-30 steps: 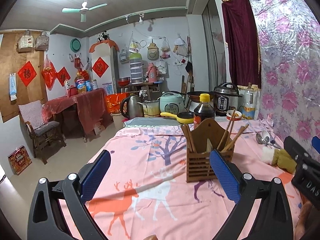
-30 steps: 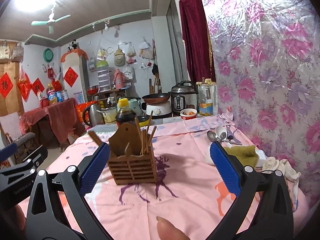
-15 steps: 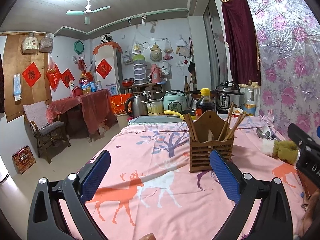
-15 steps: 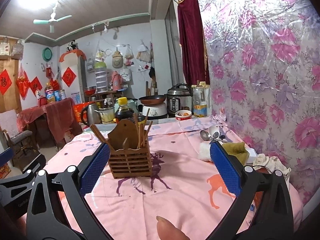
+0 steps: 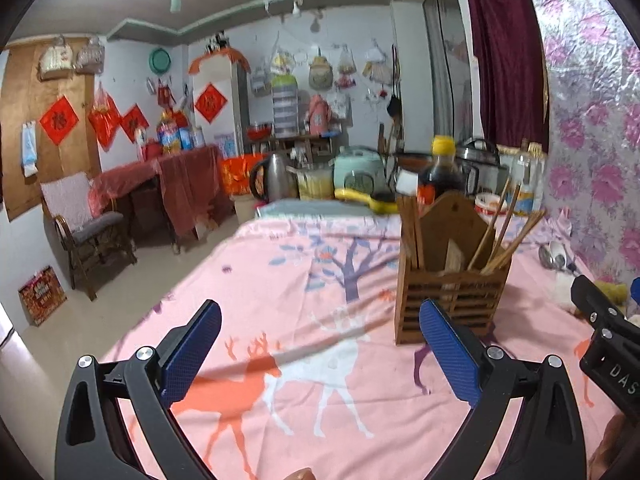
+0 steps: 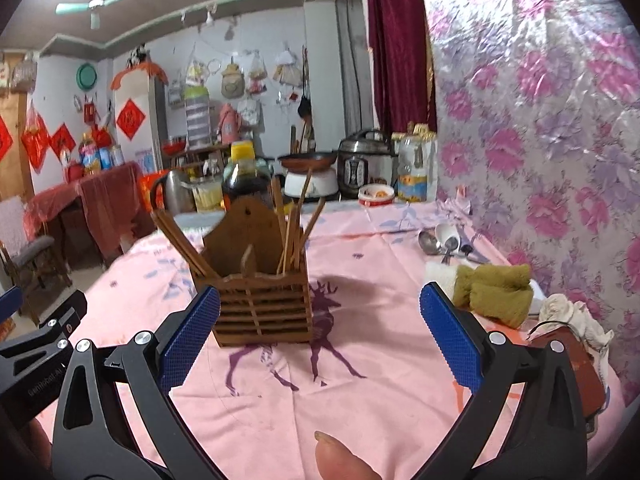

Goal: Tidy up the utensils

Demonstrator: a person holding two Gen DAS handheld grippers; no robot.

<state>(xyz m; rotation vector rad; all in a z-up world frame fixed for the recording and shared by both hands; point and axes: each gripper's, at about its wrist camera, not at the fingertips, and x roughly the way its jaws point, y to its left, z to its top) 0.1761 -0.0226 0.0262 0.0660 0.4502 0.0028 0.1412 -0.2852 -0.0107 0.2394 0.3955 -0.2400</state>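
Note:
A slatted wooden utensil holder [image 5: 450,300] stands on the pink tablecloth [image 5: 304,320], with several wooden chopsticks [image 5: 500,236] leaning in it. It also shows in the right wrist view [image 6: 262,304], with its chopsticks [image 6: 294,224]. A few spoons [image 6: 444,240] lie on the cloth at the far right by the wall. My left gripper [image 5: 320,348] is open and empty, with the holder just ahead of its right finger. My right gripper [image 6: 320,336] is open and empty, with the holder just ahead of its left finger.
Olive and white cloths [image 6: 492,288] lie right of the holder, near a dark red object [image 6: 568,364] at the table's right edge. A soy sauce bottle [image 6: 244,176], kettle [image 5: 270,178], rice cookers [image 6: 360,164] and a pan crowd the far end. The floral wall [image 6: 540,140] bounds the right.
Both grippers have moved forward toward the holder, which now looks larger and closer in both views. The jaws have stayed open and empty.

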